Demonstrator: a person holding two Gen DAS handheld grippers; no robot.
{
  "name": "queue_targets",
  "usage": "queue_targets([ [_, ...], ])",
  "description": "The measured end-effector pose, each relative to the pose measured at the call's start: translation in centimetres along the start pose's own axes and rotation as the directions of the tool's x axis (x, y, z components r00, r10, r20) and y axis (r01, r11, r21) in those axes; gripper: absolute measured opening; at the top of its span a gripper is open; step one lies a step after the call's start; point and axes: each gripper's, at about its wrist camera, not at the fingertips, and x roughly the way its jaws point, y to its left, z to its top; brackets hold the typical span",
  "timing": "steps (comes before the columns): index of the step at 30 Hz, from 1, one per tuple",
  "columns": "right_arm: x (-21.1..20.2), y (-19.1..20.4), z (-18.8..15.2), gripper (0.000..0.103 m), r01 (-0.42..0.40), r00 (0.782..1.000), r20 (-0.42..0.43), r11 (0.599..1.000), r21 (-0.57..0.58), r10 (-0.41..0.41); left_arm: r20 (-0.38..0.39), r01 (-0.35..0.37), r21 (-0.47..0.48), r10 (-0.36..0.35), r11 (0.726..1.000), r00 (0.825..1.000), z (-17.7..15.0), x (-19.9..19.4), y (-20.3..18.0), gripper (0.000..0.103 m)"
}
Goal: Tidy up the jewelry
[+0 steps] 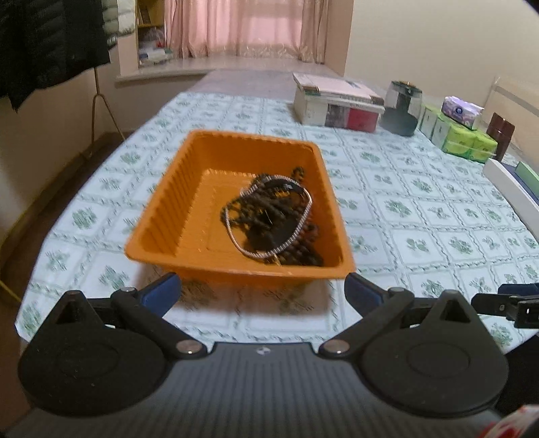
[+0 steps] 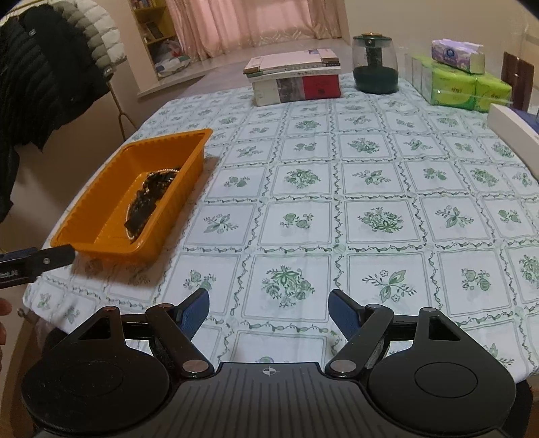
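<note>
- Tray (image 1: 168, 209), orange plastic w/ ribbed walls, on green-floral tablecloth (image 1: 421, 209) near table's left edge; blurred in left wrist view.
- Jewelry (image 1: 273, 219) piled inside tray, toward its right wall: dark bead strands tangled tog. w/ a silver chain loop (image 1: 235, 241) lying over them.
- Same pile (image 2: 151, 198) seen from right wrist view as dark heap against tray's near-right wall; detail too small to sort.
- Left gripper (image 1: 262, 286): fingers wide apart, holding nothing, blue pads (image 1: 161, 289) just short of tray's near wall, tray centred betw. them. Contact w/ tray: cannot tell.
- Left gripper also in right wrist view, one black finger tip (image 2: 50, 259) at tray's near corner.
- Right gripper (image 2: 269, 306): fingers apart, empty, over bare cloth, well to right of tray.
- Far side of table: stack of books (image 2: 296, 77), dark-green glass jar (image 2: 375, 64), green tissue packs (image 2: 468, 84) w/ purple tissue pack (image 2: 458, 55) on top, white box (image 2: 512, 124) at right edge.
- Background: pink curtains (image 1: 246, 27), dark puffer jacket (image 2: 40, 81) hanging at left.
</note>
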Motion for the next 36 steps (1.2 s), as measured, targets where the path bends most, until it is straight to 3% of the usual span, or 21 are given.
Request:
queue_targets([
  [17, 1.3, 1.3, -1.6, 0.077, 0.038, 0.998, -0.041, 0.998, -0.057, -0.040, -0.098, -0.006, 0.069, 0.013, 0.998, 0.995, -3.2, 1.4, -3.3, 0.102],
  [36, 1.6, 1.8, -1.7, 0.077, 0.031, 0.998, -0.053, 0.997, -0.069, -0.035, -0.105, 0.014, 0.090, -0.005, 0.996, 0.994, -3.6, 1.6, -4.6, 0.103],
])
